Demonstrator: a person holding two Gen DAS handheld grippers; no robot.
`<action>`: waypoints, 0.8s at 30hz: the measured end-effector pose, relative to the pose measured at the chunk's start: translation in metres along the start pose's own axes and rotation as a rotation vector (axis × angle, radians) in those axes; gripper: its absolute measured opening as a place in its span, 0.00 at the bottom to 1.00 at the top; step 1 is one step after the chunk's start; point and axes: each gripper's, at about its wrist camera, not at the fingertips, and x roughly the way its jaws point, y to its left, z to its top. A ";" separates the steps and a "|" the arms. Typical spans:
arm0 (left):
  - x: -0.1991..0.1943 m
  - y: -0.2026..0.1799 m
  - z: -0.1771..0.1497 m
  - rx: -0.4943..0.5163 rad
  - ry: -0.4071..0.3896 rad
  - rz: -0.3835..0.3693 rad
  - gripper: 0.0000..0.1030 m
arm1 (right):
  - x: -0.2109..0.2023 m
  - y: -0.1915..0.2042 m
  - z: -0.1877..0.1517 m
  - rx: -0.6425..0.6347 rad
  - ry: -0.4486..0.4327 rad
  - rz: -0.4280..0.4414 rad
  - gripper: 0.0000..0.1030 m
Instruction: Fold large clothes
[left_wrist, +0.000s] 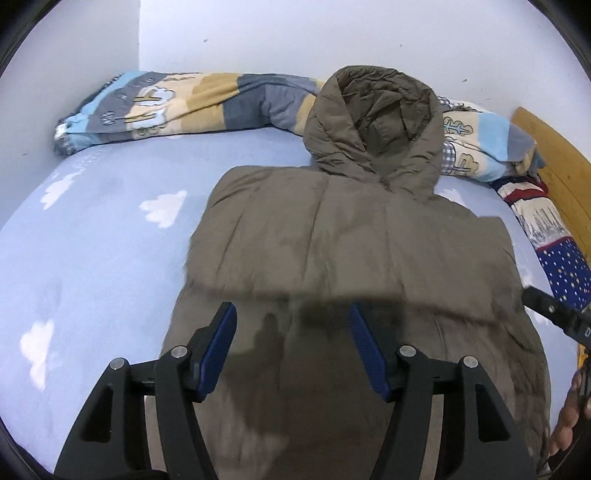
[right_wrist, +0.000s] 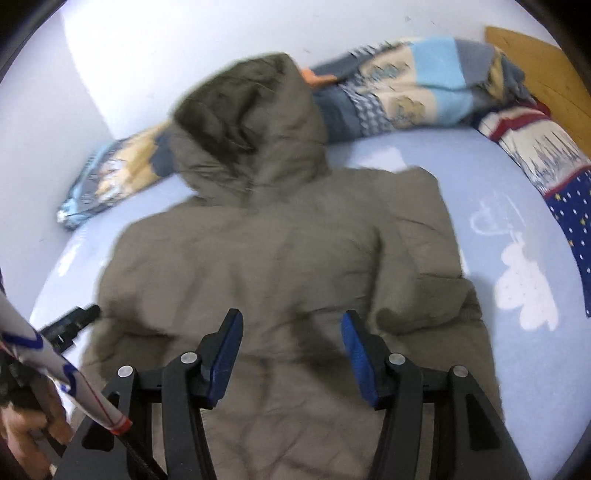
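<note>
Jaws of the left gripper (left_wrist: 291, 325) and right gripper (right_wrist: 291, 332) stand released and empty above the hooded jacket (left_wrist: 351, 240), which lies spread flat on the bed (left_wrist: 110, 258) for folding.

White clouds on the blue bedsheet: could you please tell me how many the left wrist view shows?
3: one cloud far left, one beside the jacket's shoulder, one near the left edge. The jacket may hide more.

Olive hooded jacket (left_wrist: 351, 236) laid flat on a pale-blue cloud-print bedsheet (left_wrist: 92, 258), hood toward the wall. Left gripper (left_wrist: 291, 314) above its lower half, jaws apart, empty. Patterned quilt (left_wrist: 184, 103) bunched behind.
</note>
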 end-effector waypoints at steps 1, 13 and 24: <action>-0.013 -0.001 -0.009 -0.009 0.004 0.005 0.61 | -0.004 0.007 -0.004 -0.016 0.005 0.013 0.58; -0.040 0.004 -0.106 -0.080 0.111 0.079 0.61 | -0.032 0.063 -0.100 -0.076 0.145 0.037 0.58; -0.014 -0.011 -0.108 -0.013 0.112 0.106 0.61 | 0.009 0.044 -0.105 -0.037 0.221 -0.083 0.58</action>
